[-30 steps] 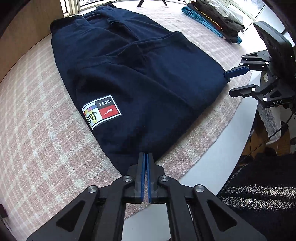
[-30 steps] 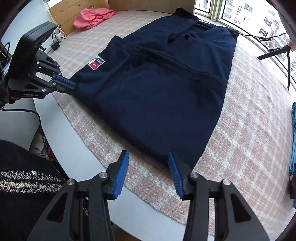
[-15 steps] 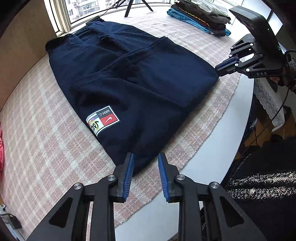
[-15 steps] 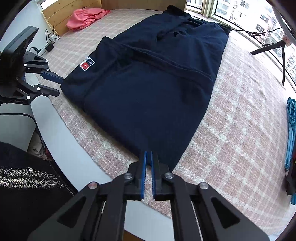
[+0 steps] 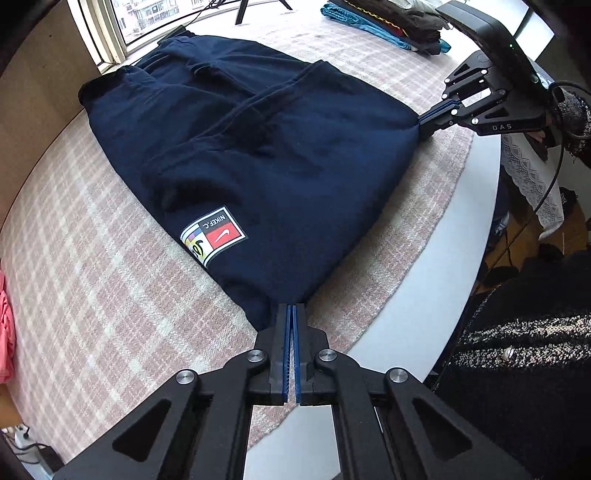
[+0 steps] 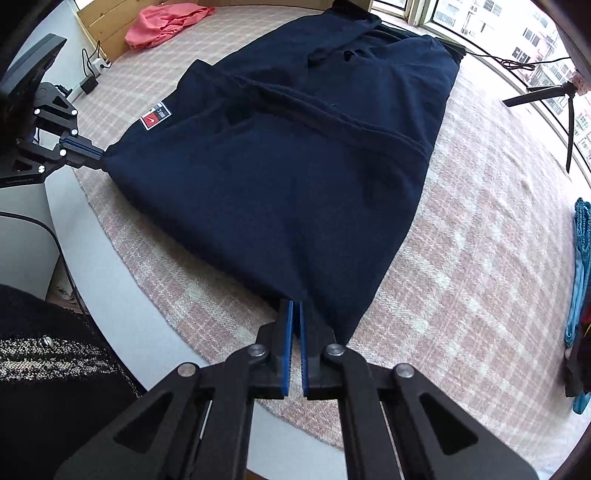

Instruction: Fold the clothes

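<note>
A navy garment (image 5: 258, 155) with a red and white Nike patch (image 5: 214, 236) lies partly folded on a pink checked cloth. My left gripper (image 5: 291, 310) is shut on its near left corner. My right gripper (image 6: 295, 306) is shut on its near right corner. The garment (image 6: 295, 166) stretches between both grippers along the near hem. The right gripper shows in the left wrist view (image 5: 424, 120), the left gripper in the right wrist view (image 6: 99, 155).
The pink checked cloth (image 5: 92, 277) covers a round white table (image 5: 436, 295). A stack of folded clothes (image 5: 391, 22) sits at the far right. A pink garment (image 6: 162, 26) lies at the far left. A tripod (image 6: 554, 99) stands by the window.
The left gripper, open half a second ago, has shut on the garment's corner. The right gripper stays shut on the other corner, and the near hem is now pulled taut.
</note>
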`<action>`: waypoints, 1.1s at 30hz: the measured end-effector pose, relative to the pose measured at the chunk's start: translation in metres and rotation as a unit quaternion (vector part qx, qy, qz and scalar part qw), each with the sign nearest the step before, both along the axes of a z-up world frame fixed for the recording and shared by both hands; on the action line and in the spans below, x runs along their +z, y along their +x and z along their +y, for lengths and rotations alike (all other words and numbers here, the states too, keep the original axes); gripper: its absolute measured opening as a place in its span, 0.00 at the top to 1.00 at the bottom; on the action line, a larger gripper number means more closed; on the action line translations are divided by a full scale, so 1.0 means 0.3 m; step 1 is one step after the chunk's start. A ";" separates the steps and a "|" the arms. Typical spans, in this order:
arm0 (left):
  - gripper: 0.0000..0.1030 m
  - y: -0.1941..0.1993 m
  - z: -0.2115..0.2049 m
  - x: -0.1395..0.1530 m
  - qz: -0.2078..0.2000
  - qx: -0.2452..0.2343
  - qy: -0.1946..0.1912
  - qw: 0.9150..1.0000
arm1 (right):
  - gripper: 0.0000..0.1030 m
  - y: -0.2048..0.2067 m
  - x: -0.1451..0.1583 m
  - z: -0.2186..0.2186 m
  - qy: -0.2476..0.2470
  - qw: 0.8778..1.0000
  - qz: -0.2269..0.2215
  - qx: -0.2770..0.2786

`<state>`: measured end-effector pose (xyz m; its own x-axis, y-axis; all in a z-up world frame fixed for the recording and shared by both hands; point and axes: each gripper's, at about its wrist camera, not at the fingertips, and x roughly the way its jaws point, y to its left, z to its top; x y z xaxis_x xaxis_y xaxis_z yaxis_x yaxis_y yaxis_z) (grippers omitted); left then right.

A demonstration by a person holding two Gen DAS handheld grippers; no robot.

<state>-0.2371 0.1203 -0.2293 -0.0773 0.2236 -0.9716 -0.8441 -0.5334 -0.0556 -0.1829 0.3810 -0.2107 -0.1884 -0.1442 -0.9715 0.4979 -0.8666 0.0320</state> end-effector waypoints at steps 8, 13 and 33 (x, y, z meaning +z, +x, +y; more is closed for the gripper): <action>0.81 -0.037 -0.118 0.038 -0.021 0.056 0.041 0.997 | 0.89 -0.036 0.058 0.120 -0.044 0.996 -0.025 -0.067; 0.81 -0.067 -0.177 -0.031 -0.030 0.081 0.031 0.996 | 0.59 -0.064 0.036 0.195 -0.065 0.990 -0.036 -0.122; 0.92 -0.221 -0.164 0.032 -0.026 0.105 0.123 0.987 | 0.90 -0.279 0.283 0.241 -0.123 0.985 0.005 -0.125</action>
